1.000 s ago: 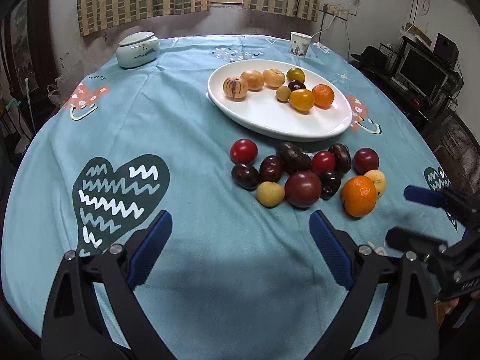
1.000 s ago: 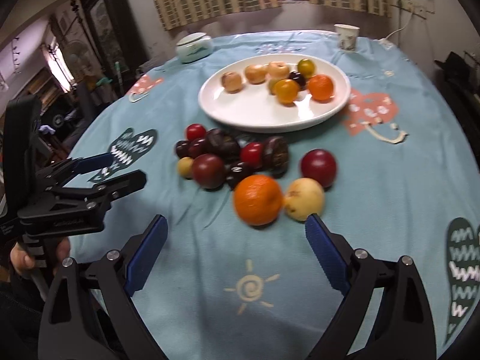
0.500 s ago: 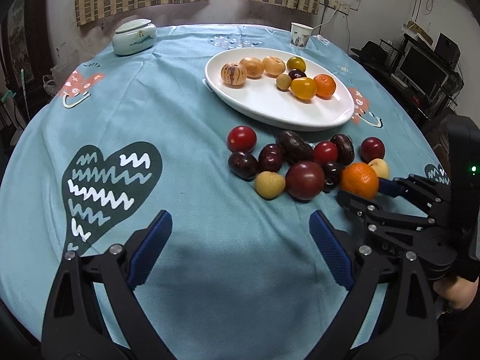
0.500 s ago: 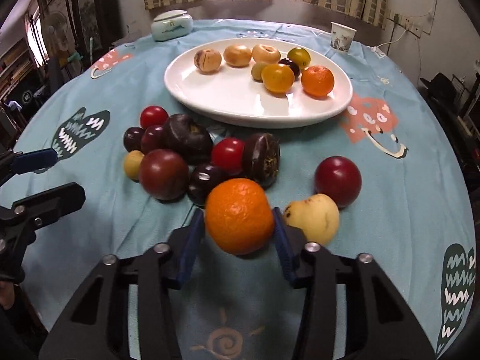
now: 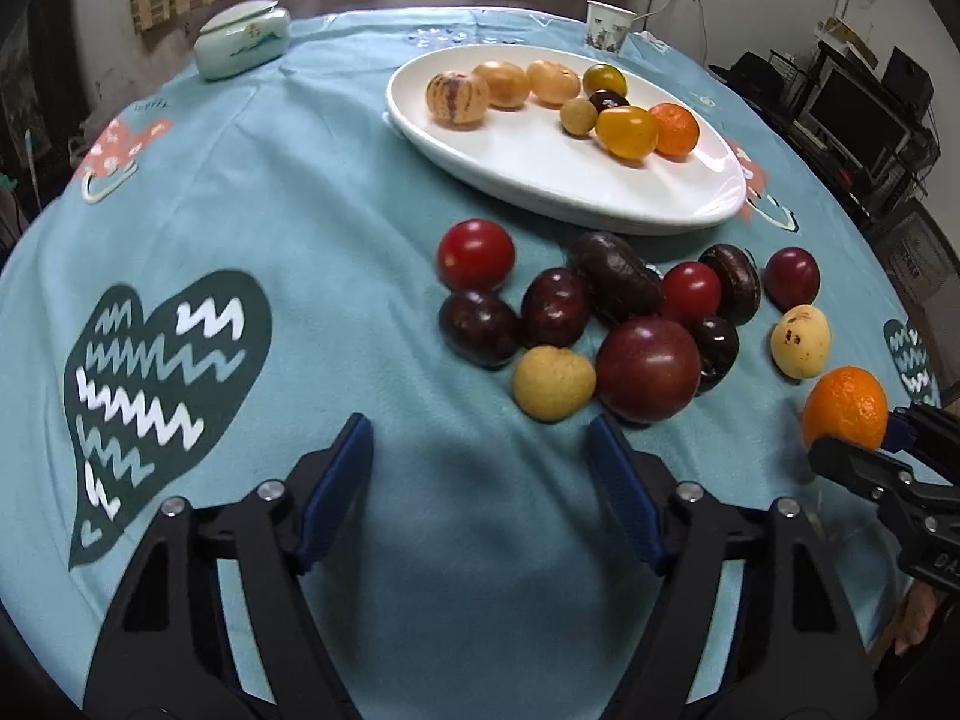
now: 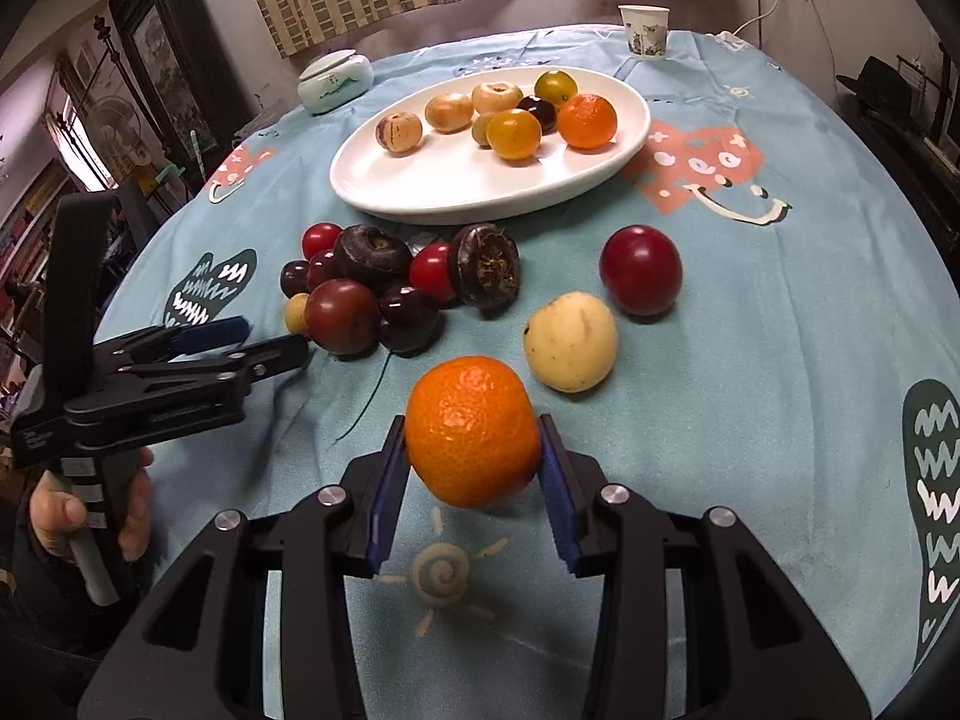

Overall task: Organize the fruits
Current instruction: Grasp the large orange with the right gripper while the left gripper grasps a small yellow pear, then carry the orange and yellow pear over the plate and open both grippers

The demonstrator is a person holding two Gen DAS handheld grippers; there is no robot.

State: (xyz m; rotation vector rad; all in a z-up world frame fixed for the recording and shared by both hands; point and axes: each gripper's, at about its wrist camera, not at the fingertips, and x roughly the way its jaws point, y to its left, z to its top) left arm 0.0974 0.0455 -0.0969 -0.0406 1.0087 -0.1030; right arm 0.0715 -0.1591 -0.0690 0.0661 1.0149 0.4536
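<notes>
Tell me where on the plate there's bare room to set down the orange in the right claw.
The near half of the plate is bare, from its front rim up to the fruit row. The far side is crowded: the plate's orange and yellow fruit sit clustered there. The pile crowds the cloth in front. The right claw grips the held orange.

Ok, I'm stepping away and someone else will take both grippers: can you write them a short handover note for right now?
Right gripper: shut on the orange, which looks lifted just off the tablecloth.
Left gripper: open, holding nothing, near the fruit pile.
White plate: eight light-coloured and orange fruits on it, plus one dark one.
Left: set the orange on the plate; a pale yellow fruit, a red plum and the dark cluster are unsorted on the cloth.
</notes>
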